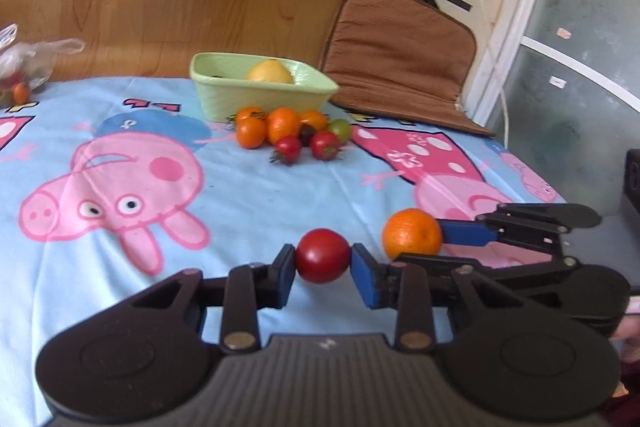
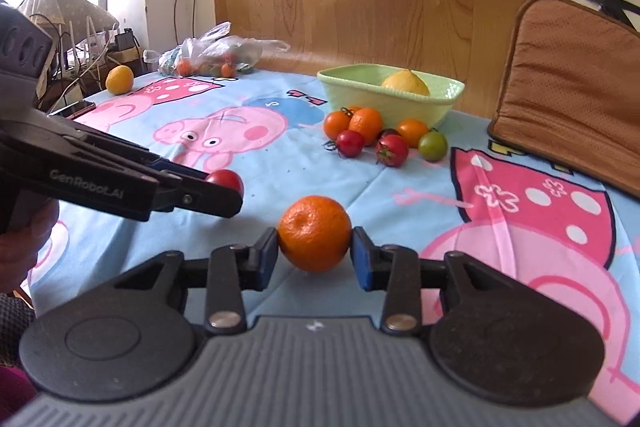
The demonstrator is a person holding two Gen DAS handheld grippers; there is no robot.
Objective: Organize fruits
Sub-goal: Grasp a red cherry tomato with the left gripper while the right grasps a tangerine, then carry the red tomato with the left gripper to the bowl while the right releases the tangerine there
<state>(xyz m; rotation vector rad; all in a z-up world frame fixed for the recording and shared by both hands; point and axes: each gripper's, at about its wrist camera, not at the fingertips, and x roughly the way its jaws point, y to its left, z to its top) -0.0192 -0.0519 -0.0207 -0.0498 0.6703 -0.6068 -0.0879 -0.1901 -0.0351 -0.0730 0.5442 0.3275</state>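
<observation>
Left wrist view: left hand-held gripper [image 1: 323, 262] clamped on red tomato [image 1: 322, 255], held above table [image 1: 256, 195]. Green bowl [image 1: 264, 95] lies ahead, slightly left, beyond fruit pile [image 1: 288, 133]; lemon [image 1: 269, 71] inside.

Right wrist view: right hand-held gripper [image 2: 315, 251] clamped on orange [image 2: 315, 233]. Green bowl [image 2: 390, 97] ahead, slightly right, well apart. Neither hand clearly nearer; round fruit, no long axis.
</observation>
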